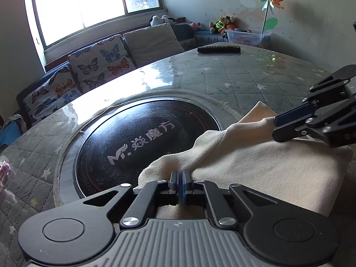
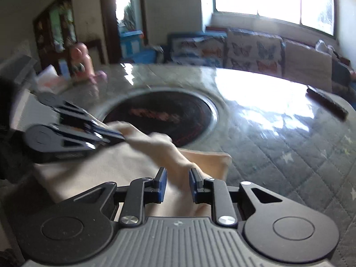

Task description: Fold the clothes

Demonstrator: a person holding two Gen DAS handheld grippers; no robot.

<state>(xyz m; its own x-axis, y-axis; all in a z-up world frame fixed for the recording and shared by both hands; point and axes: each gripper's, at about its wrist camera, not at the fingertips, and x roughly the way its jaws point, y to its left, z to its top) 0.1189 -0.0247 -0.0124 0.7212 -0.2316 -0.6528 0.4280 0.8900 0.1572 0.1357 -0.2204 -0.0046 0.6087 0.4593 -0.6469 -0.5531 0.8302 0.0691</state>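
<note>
Left tongs (image 1: 180, 179): pinched tight on the cream garment (image 1: 255, 166).
Right tongs (image 2: 177, 183): parted, straddling a raised fold without gripping.
Garment: near right of desk (image 1: 233, 75), beside round black hotplate (image 1: 142, 142).

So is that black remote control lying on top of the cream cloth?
No, the remote control lies on the far edge of the table, well apart from the cream cloth that is near the grippers.

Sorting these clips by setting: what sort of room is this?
Probably a home living room: a sofa with butterfly-print cushions under a window, stuffed toys on the ledge, and a quilt-covered table with a round black built-in heater.
</note>
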